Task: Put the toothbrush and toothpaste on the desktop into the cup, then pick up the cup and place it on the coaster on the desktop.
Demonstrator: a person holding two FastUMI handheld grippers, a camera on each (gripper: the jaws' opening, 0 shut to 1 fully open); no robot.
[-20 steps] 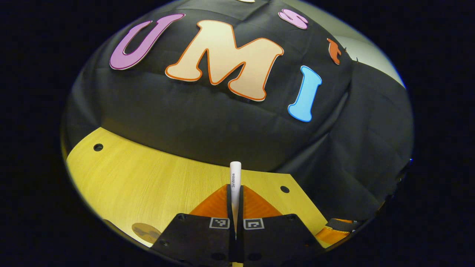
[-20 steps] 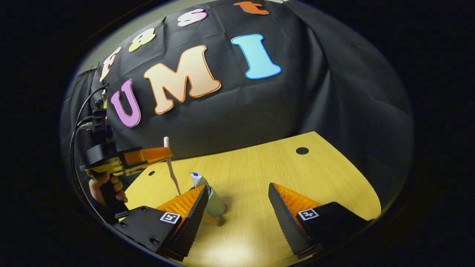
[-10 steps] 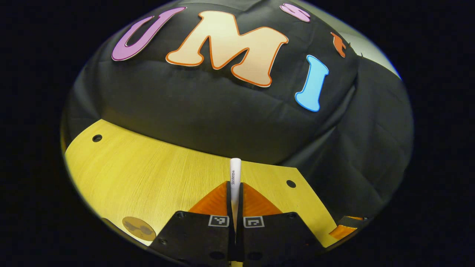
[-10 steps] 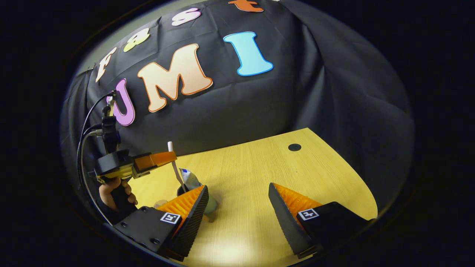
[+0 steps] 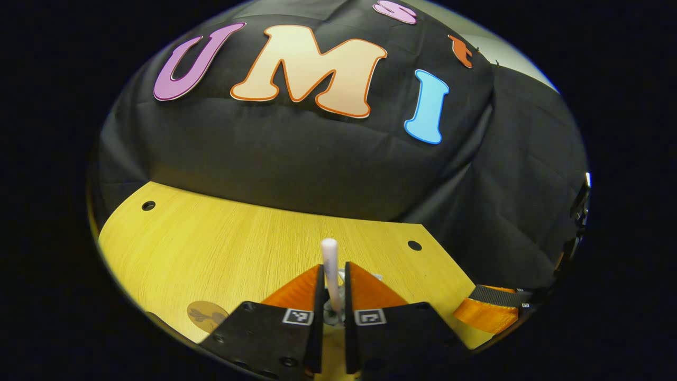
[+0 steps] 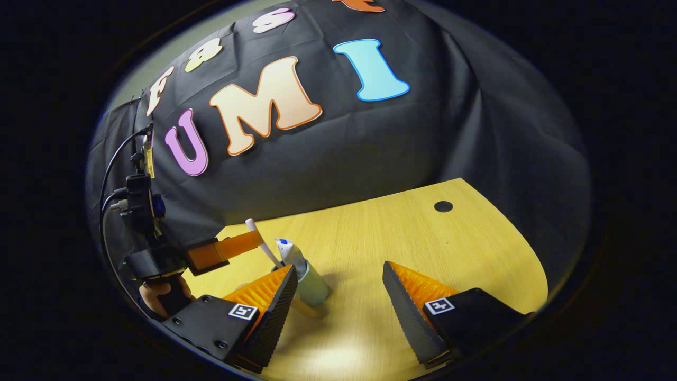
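The white toothbrush (image 6: pixel 263 244) leans in the pale green cup (image 6: pixel 313 287) beside the toothpaste tube (image 6: pixel 292 255), which stands in the cup too. In the left gripper view the toothbrush handle (image 5: pixel 329 262) rises in the gap of my left gripper (image 5: pixel 333 267); the jaws stand a little apart, open, with a gap on the handle's right side. My right gripper (image 6: pixel 338 264) is wide open just right of the cup, its left finger in front of the cup. The brown round coaster (image 5: pixel 206 315) lies on the desk at lower left of the left gripper view.
The yellow wooden desk (image 6: pixel 402 238) has small round holes (image 6: pixel 443 206) near its back corners. The black cloth wall closes the back. A hand (image 6: pixel 158 292) holds the left gripper (image 6: pixel 225 250) left of the cup. A finger of the right gripper (image 5: pixel 486 313) shows at lower right.
My left gripper has come down over the cup and its jaws have parted off the toothbrush, which now leans in the cup. The right gripper stays open beside the cup.
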